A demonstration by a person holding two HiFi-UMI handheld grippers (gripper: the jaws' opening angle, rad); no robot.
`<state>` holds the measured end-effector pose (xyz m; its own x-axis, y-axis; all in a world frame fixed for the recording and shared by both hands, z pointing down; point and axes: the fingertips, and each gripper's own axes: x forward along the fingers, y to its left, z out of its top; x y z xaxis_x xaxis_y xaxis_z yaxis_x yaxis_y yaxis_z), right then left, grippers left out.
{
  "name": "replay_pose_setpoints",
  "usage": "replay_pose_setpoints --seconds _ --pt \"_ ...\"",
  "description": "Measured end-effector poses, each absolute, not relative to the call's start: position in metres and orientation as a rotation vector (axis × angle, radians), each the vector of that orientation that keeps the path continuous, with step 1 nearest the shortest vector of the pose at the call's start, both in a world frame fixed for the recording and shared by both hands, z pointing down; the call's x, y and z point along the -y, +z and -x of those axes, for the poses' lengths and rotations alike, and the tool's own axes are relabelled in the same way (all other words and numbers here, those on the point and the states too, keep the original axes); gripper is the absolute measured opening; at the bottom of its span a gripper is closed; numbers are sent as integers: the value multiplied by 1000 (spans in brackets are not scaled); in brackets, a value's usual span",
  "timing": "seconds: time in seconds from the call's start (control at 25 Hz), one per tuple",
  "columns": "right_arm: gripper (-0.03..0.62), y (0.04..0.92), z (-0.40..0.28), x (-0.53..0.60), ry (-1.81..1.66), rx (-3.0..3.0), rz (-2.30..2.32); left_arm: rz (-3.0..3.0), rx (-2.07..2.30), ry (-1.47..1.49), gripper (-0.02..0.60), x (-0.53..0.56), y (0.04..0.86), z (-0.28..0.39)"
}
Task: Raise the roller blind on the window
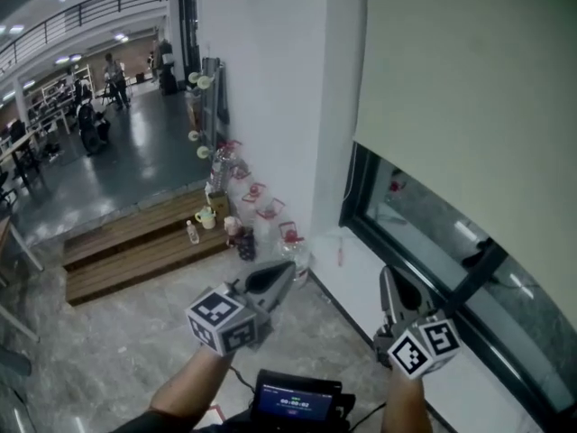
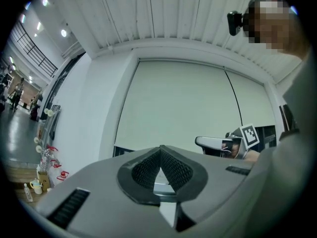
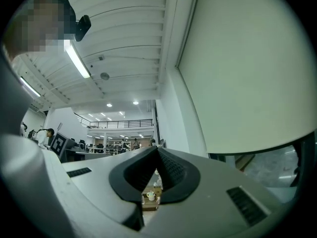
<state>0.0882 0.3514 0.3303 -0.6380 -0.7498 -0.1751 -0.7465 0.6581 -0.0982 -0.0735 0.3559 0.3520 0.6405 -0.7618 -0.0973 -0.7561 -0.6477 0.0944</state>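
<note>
Cream roller blind (image 1: 469,106) hangs above the left tongs (image 1: 281,276) and right tongs (image 1: 389,282), both pressed together.

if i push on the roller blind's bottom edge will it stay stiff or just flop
The roller blind hangs as one flat, thin sheet, so it would probably give and swing toward the window glass rather than resist. Its lower edge runs straight, so a stiffening bar seems likely there. The surface looks smooth, so a light touch could slip.
</note>
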Motion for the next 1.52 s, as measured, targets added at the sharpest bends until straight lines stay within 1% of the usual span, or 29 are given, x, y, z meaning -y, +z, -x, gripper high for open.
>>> replay_pose_setpoints --seconds 0.4,0.56,0.8,1.2,1.52 --pt "0 324 -124 -276 -9 -2705 1160 -2789 1381 -173 -6 -282 344 36" --pt "0 331 -128 -249 -36 -2711 1140 -2777 1403 -134 -6 -257 348 30" --pt "0 341 -123 -208 -66 -2714 1128 -2774 1386 -152 -5 -214 351 29" --pt "0 337 -96 -115 -78 -2675 1182 -2803 1327 -137 -6 -119 351 51" --pt "0 339 -61 -36 -76 -2679 1264 -2821 1299 -139 -6 -34 349 91"
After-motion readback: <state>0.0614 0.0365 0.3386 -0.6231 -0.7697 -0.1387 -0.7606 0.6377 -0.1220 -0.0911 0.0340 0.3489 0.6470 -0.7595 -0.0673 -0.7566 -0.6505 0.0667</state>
